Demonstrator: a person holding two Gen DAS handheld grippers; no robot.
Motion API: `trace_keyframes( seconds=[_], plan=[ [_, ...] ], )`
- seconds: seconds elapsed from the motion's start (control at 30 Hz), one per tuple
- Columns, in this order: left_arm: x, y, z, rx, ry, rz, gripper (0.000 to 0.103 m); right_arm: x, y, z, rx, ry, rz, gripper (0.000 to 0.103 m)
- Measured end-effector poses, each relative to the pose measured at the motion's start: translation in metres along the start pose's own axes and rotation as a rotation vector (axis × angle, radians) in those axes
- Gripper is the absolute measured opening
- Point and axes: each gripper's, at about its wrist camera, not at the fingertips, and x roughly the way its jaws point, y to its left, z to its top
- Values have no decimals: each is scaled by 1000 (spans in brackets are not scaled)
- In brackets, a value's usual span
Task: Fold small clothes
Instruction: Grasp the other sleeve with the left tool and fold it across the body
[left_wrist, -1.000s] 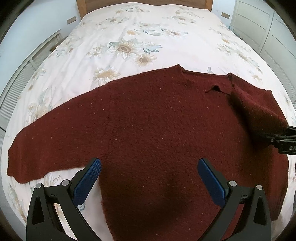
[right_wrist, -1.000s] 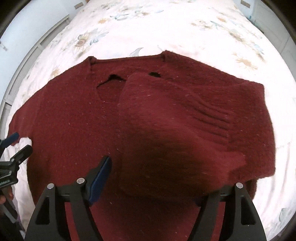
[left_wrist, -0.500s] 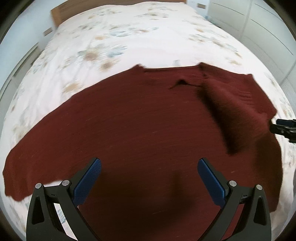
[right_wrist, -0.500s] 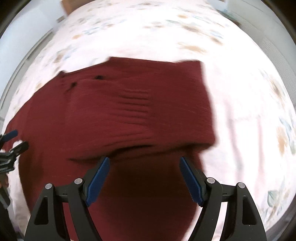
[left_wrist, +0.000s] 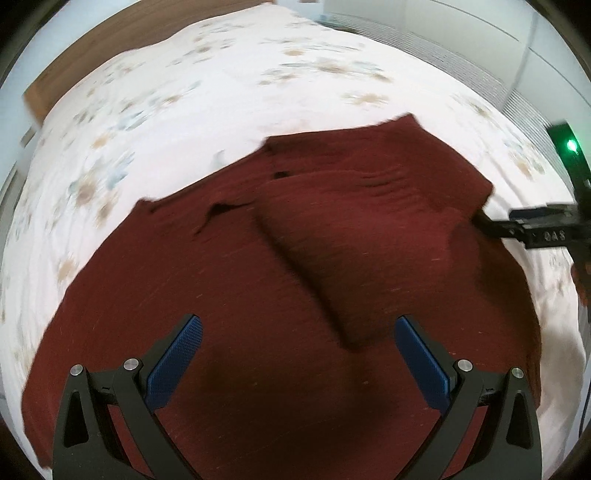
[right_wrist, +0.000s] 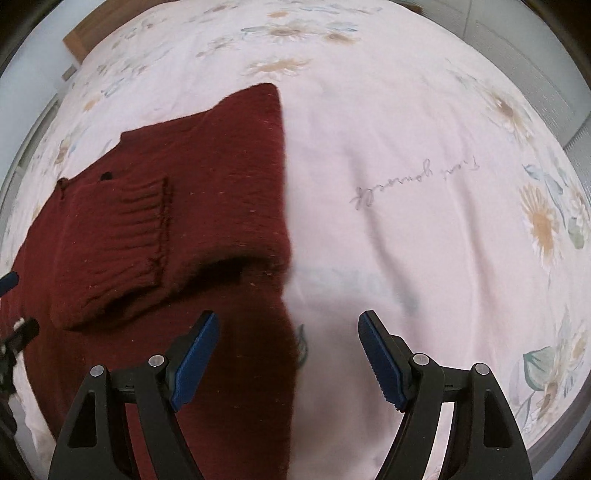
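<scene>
Jaws of the left gripper (left_wrist: 297, 356) and right gripper (right_wrist: 287, 356) stand wide apart, gripping nothing, both above the maroon sweater (left_wrist: 258, 280). It lies flat on the floral bedspread (right_wrist: 424, 184), its ribbed-cuff sleeve (right_wrist: 114, 240) folded across the body.

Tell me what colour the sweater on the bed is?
Dark red sweater; the left wrist view shows it best.
</scene>
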Motion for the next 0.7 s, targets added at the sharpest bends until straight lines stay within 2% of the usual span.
trace_keyframes(
  seconds=[0.27,0.47,0.5,0.53,0.57,0.6,0.63,0.7],
  plan=[
    [32,-41,20,132,56,2,102,0,-9,-5,12,4,14,79],
    [63,-47,38,150,93,24,100,9,-9,0,5,5,7,79],
    [66,-45,42,140,96,20,94,10,-7,1,-2,6,2,79],
    [68,-43,44,130,100,14,81,12,-5,3,-13,5,-5,79],
    [70,-40,47,115,102,4,73,13,-3,5,-19,3,-10,79],
    [72,-36,50,101,107,-1,57,14,-1,7,-23,2,-12,79],
    [73,-34,52,95,112,5,48,16,0,9,-27,1,-13,79],
    [74,-29,55,92,114,15,38,19,4,13,-36,2,-13,79]
  ],
)
